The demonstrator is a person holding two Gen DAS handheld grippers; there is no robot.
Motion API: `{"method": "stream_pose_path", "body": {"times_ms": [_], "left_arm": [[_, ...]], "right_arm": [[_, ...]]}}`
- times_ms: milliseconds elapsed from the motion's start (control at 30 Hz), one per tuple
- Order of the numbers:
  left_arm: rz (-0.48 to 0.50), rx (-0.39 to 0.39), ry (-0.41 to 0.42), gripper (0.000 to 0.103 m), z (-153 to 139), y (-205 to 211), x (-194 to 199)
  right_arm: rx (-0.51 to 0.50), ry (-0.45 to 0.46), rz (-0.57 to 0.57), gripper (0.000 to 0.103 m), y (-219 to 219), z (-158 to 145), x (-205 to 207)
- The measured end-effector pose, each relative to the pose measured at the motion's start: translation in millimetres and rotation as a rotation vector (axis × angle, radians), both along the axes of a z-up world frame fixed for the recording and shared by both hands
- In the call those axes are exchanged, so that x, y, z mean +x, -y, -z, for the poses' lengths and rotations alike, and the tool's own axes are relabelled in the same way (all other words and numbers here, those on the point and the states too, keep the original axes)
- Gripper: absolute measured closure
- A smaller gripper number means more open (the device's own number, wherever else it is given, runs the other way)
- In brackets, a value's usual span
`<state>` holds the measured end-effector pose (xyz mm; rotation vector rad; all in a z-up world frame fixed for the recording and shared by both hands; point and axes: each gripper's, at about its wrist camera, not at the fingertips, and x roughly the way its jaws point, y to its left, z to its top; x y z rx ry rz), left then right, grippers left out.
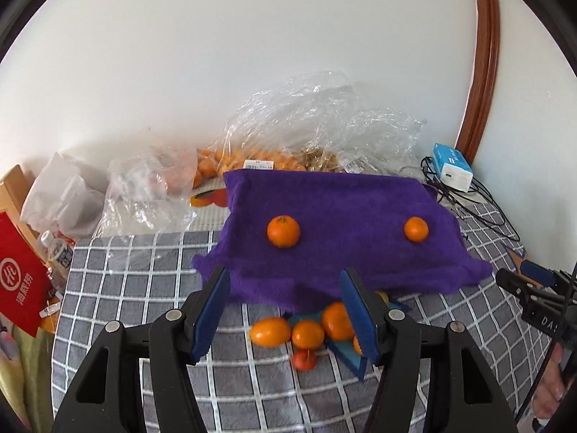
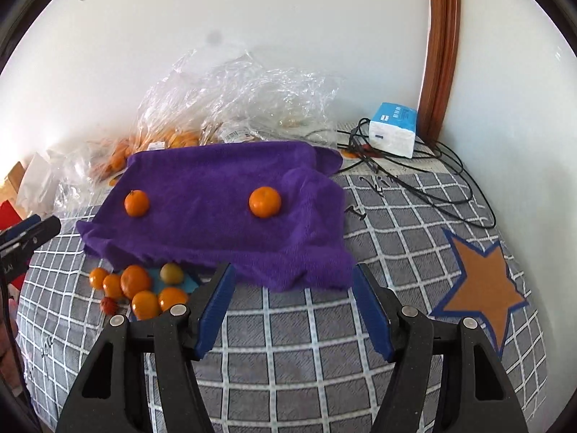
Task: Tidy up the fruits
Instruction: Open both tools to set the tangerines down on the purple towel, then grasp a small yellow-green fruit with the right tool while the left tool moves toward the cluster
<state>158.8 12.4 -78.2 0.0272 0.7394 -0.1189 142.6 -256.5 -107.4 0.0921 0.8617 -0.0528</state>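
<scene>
While both the left gripper [image 1: 285,310] and right gripper [image 2: 294,308] hang spread and empty, two round orange mandarins [image 1: 283,231] rest ahead on the purple fluffy towel [image 1: 335,223], probably so they cannot roll; more lie under its near edge.

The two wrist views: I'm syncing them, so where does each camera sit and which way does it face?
Left wrist: on left gripper, looking down over open jaws at purple towel; right gripper shows at the edge.
Right wrist: on right gripper, jaws open, same towel; left gripper shows at the edge.
Shared: two oranges on the towel.
</scene>
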Motion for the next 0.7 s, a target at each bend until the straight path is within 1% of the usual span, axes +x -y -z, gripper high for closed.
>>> {"method": "stream_pose_path", "body": {"times_ms": [133, 200, 300, 433, 500, 533, 567, 700], "left_arm": [[-0.014, -0.023, -0.008, 0.042, 5.8, -10.0, -22.0], [-0.034, -0.023, -0.02, 0.042, 11.0, -14.8, -27.9], [-0.067, -0.022, -0.042, 0.042, 19.5, -21.8, -33.8], [-0.097, -0.026, -0.057, 0.042, 33.4, -33.1, -41.9], [-0.105, -0.033, -0.064, 0.042, 42.4, -38.9, -44.9], [-0.114, -0.038, -0.071, 0.042, 47.4, -42.3, -45.3], [-0.117, -0.046, -0.081, 0.042, 51.4, -44.6, -44.7], [-0.135, -0.072, -0.128, 0.042, 65.3, -54.6, -39.8]], "right_arm": [[0.038, 0.007, -0.017, 0.037, -0.6, 3.4, -17.5], [0.04, 0.006, -0.025, 0.039, -2.6, 5.8, -24.1], [0.047, 0.007, -0.042, 0.039, -4.8, 8.5, -30.4], [0.029, 0.021, -0.05, 0.04, -10.9, 14.8, -36.8], [0.031, 0.014, -0.057, 0.043, -13.5, 21.0, -36.7], [0.033, 0.009, -0.063, 0.046, -14.6, 24.4, -36.4], [0.037, 0.001, -0.069, 0.049, -16.6, 28.1, -35.8], [0.041, -0.028, -0.114, 0.054, -33.3, 43.7, -29.8]]}}
